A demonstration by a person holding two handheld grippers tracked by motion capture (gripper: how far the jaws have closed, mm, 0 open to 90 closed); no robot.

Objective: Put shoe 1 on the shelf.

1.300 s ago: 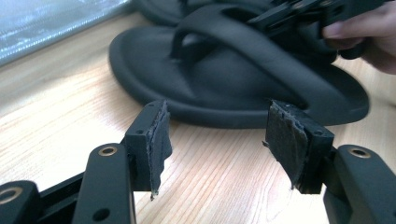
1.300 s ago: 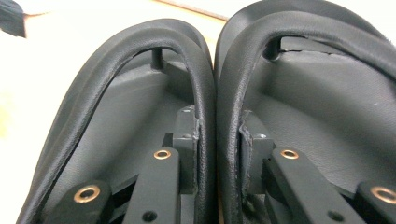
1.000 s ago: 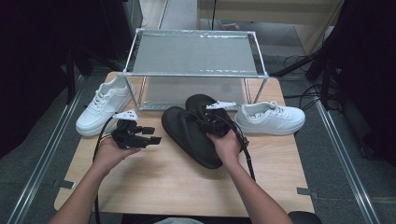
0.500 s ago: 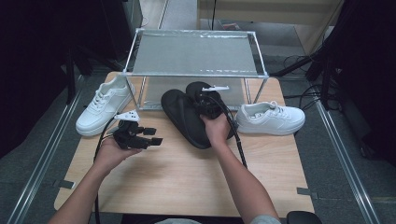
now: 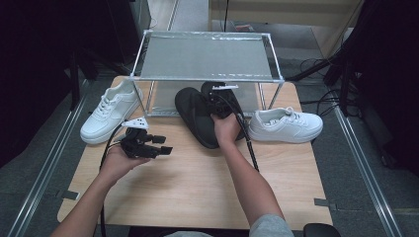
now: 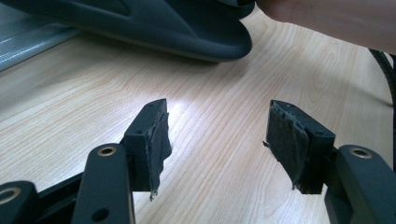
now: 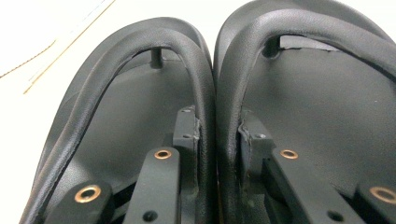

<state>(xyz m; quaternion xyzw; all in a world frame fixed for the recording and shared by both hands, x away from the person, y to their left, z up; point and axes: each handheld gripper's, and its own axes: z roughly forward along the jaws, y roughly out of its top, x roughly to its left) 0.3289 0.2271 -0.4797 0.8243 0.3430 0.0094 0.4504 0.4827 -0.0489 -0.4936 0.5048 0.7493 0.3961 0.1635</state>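
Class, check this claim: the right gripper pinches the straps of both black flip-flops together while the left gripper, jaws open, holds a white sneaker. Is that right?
Not quite. The left gripper holds nothing: the left gripper view shows its open jaws over bare table. The right gripper does pinch both black flip-flops by their straps.

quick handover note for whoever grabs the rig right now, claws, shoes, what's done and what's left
Right claw: shut on the inner straps of both black flip-flops, pinched together, at the open front of the wire rack.
Left claw: open and holding nothing, over the bare table.
Shoes: one white sneaker left of the rack, the other white sneaker right of it, both on the table.
Done: flip-flops gripped as a pair.
Left: probably set them under the rack, then shelve the sneakers.
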